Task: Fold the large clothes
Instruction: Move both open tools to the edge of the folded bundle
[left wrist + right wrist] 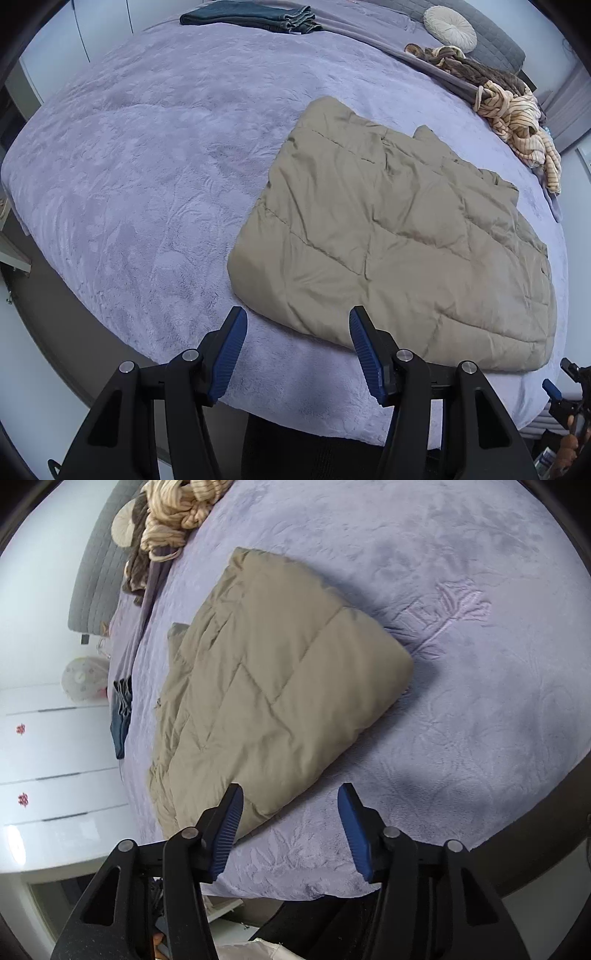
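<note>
A tan quilted puffer garment [399,236] lies folded flat on the lilac bedspread [147,166], near the bed's front edge. It also shows in the right wrist view [269,686]. My left gripper [298,321] is open and empty, hovering above the bed's front edge just short of the garment's near edge. My right gripper [290,795] is open and empty, above the front edge by the garment's near corner. The right gripper also shows at the far right of the left wrist view [565,391].
Folded jeans [255,16] lie at the far side of the bed. A striped cream garment [521,122] and a dark patterned one [476,70] are heaped near a round cushion [450,27] and grey headboard [498,44]. White drawers [55,775] stand beside the bed.
</note>
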`<state>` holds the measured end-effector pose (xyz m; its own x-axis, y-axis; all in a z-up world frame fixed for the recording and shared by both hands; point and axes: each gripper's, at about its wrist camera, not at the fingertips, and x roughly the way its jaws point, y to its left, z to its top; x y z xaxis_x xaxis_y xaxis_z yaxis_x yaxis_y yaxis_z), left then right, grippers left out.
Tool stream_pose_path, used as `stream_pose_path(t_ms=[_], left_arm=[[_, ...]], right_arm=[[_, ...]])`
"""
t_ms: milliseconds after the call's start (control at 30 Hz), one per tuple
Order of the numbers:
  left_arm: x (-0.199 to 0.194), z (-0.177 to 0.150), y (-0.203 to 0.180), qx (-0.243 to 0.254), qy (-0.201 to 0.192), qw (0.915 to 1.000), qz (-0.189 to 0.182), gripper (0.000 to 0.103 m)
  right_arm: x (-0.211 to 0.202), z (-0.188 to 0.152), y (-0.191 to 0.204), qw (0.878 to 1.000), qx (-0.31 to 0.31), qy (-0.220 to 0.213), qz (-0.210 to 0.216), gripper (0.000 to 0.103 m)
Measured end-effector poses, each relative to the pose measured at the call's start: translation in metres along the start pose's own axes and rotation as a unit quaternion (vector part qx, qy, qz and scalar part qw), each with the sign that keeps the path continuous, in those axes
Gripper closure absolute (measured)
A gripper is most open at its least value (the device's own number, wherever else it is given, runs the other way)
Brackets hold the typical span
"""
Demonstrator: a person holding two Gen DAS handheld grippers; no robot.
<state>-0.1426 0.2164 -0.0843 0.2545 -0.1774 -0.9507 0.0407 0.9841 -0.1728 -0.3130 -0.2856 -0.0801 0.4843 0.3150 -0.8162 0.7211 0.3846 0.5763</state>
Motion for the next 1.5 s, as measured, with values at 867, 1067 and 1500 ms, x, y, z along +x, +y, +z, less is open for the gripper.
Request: stream_pose_path(t_ms=[867,1067,1500], left_arm=[[0.012,0.07,-0.002,0.108,0.017,0.9938,-0.019,0.001],[0.033,0.079,-0.004,0.124,0.044,0.9909,-0.028,0.001],[0.056,0.097,0.0,0.138,0.055,0.9871,-0.06,0.001]], right_arm=[[0.078,-0.032,0.135,0.989,-0.127,0.018,-0.07,0.012],[0.099,-0.041,0.141,0.99,-0.109,0.031,-0.081,0.011],[0.131,-0.049,0.163,0.99,-0.114,0.017,-0.078,0.0]])
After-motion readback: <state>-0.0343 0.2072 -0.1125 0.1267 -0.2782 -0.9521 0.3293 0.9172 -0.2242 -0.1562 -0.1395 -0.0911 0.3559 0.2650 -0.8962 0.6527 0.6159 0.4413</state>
